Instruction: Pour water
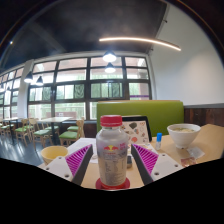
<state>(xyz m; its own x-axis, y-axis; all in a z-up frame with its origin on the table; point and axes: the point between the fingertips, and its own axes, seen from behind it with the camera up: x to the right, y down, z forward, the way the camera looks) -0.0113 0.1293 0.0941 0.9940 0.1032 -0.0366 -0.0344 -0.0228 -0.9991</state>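
A clear plastic bottle [112,155] with a red cap and a red-and-white label stands upright between my gripper's [112,150] fingers, filling the space between them. Both magenta pads [82,158] meet its sides at label height, so the gripper is shut on it. Its red base sits low over the pale wooden table [205,152], and I cannot tell whether it touches the top. A white cup [183,134] stands beyond the right finger, and a yellow bowl [52,153] beyond the left one.
Behind the bottle is a small printed card [137,129], with a little green item [158,138] next to it. A green sofa back [150,110] runs along the table's far side. Chairs and tall windows fill the room to the left.
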